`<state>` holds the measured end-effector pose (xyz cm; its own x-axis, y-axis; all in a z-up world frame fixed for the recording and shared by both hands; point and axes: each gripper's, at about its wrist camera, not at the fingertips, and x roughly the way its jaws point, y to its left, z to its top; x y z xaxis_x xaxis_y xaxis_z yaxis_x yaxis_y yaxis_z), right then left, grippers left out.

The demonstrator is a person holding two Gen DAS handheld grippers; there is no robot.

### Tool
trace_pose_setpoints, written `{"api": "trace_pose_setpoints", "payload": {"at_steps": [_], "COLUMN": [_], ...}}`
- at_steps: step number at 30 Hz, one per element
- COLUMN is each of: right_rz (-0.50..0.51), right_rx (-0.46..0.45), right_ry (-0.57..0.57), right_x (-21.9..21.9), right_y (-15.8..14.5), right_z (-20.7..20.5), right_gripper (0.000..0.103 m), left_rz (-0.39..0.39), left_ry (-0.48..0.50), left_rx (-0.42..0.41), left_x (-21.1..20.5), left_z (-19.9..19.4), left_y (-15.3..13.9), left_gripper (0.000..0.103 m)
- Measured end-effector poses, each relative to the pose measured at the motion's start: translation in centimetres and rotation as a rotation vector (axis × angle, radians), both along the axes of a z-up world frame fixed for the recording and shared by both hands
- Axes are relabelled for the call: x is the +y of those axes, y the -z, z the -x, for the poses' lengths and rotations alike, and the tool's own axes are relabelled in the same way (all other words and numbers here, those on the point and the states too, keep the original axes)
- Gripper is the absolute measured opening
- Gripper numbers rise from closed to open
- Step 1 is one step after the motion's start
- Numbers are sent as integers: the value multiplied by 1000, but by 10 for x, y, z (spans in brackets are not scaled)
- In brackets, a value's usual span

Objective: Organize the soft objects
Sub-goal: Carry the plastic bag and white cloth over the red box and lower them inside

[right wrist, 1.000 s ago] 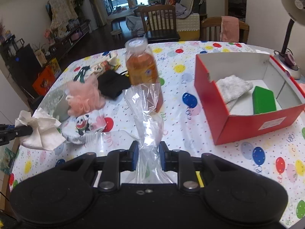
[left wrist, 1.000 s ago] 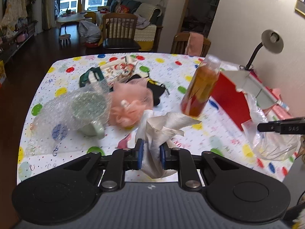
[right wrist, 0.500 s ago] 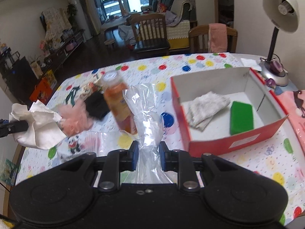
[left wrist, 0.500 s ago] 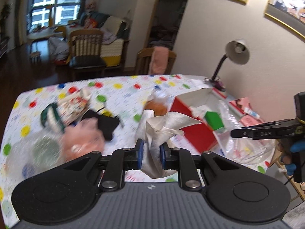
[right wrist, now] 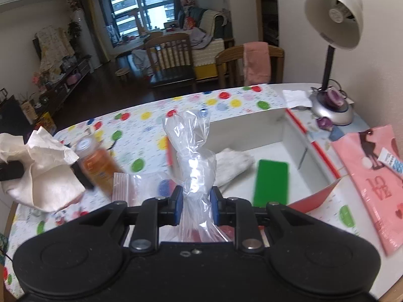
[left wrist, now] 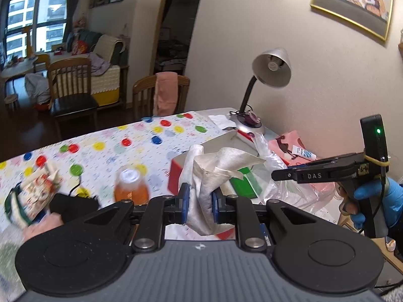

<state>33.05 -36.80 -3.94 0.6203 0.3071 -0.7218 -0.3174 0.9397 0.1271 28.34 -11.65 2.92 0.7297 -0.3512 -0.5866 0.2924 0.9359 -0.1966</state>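
The left hand-held gripper (left wrist: 199, 202) squeezes a white cloth (left wrist: 216, 166). The right hand-held gripper (right wrist: 194, 205) squeezes a clear bag (right wrist: 192, 161). The red box (right wrist: 297, 151) sits just ahead, so drop each one gently inside

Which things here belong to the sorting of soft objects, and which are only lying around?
Part of the job:
left tongs gripping white cloth
right tongs gripping clear plastic bag
red box with green sponge

Just lying about:
orange bottle
desk lamp
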Motion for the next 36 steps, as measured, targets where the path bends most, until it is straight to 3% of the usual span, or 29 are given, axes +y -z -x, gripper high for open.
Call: {"api": "trace_pose_setpoints", "payload": {"at_steps": [14, 25, 36], "right_rz": [37, 119, 163], "right_rx": [8, 23, 119], "right_ry": [62, 98, 83], "right_x": [-57, -78, -83], "right_y": [19, 48, 93], "right_z": [-77, -150, -187], "right_gripper": [21, 21, 21], "left_rz": [-87, -164, -276], "left_ry": [93, 111, 167], "left_rx": [24, 131, 210], "left_x": [-107, -155, -188], "left_z": [-81, -148, -174], "left_y": [20, 68, 124], "left_gripper": [18, 18, 18]}}
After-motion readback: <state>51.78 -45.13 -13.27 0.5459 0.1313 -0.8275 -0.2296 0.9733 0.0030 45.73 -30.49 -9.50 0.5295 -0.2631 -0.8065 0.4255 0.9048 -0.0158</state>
